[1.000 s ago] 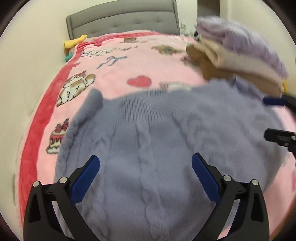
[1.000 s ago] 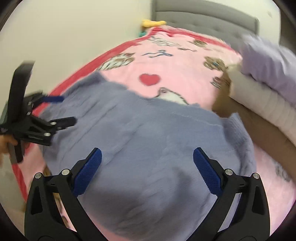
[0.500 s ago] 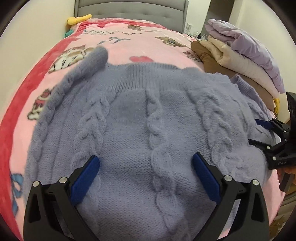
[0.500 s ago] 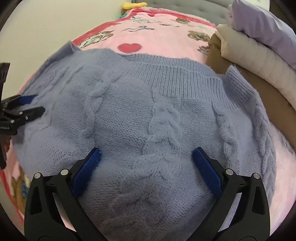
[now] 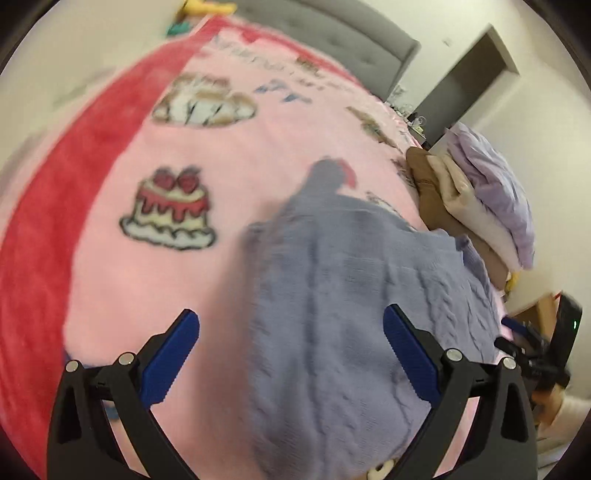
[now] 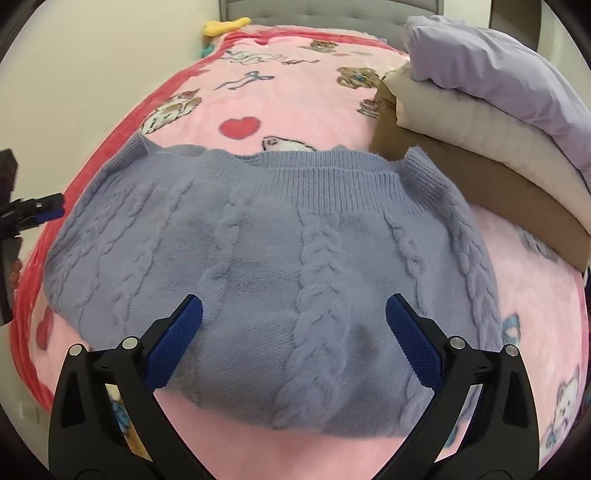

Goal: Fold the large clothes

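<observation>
1. Right wrist view gives us the clearest look: the lavender cable-knit sweater (image 6: 280, 251) lies flat on the pink cartoon blanket (image 6: 303, 99) of the bed, near the foot edge closest to us, with the stack of folded bedding (image 6: 491, 122) just beside it along the bed's right edge.

2. We judge the sweater to be already folded at least once into a compact block, since a ribbed band (image 6: 325, 177) runs across its far edge and two ribbed ends poke out at the far corners.

3. Its long axis runs across the bed, left edge to right edge; the ribbed band faces the grey headboard (image 6: 332, 9), and the cables run from foot towards head.

4. Our right gripper (image 6: 293, 325) hangs over the near part of the knit with its jaws spread wide, holding nothing.

5. Our left gripper (image 5: 291, 339) is likewise spread wide and empty, over the sweater's left side; that view is motion-blurred, so we cannot tell whether it touches the knit.

6. The next move, as we judge it, calls for both grippers to pinch one edge of the thick knit, taking all layers, and carry it over evenly so the block stays square.
</observation>
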